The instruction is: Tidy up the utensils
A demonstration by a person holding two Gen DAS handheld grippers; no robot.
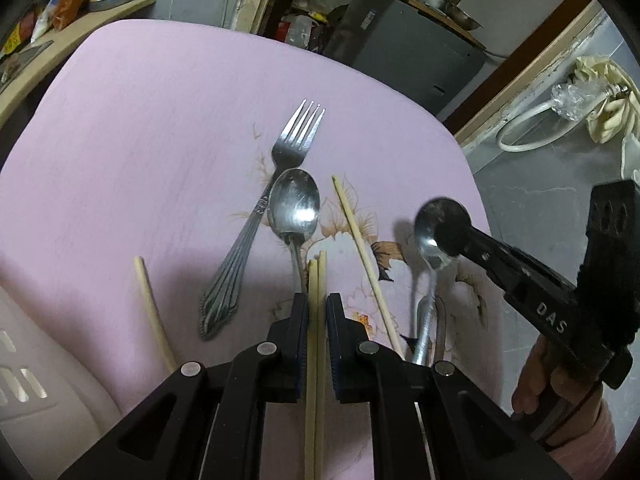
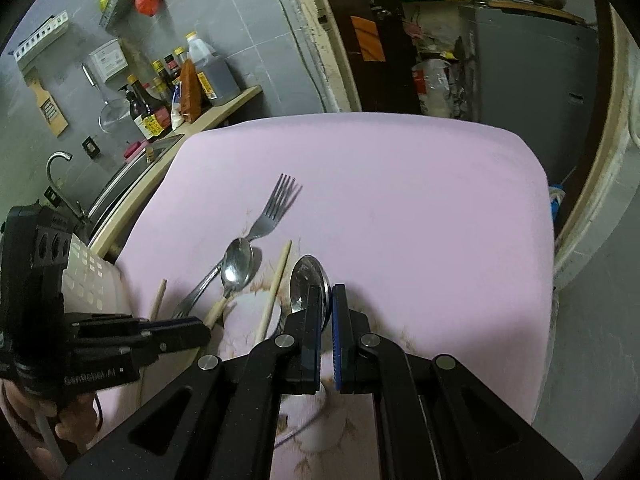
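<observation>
While the left claw pinches two light, stiff chopsticks at lower centre, the right claw clamps a slick steel spoon by its bowl above the pink surface, likelier to slip than at the neck.

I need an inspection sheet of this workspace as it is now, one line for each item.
Surface: pink table, flower print.
Job's things: fork and spoon lying together; two loose chopsticks; white basket at the edge.
Clutter: nothing seen.
Grippers: left gripper shut on chopstick pair; right gripper shut on second spoon.
Cables: white hose on floor.
Surroundings: bottles on shelf, sink tap.
</observation>
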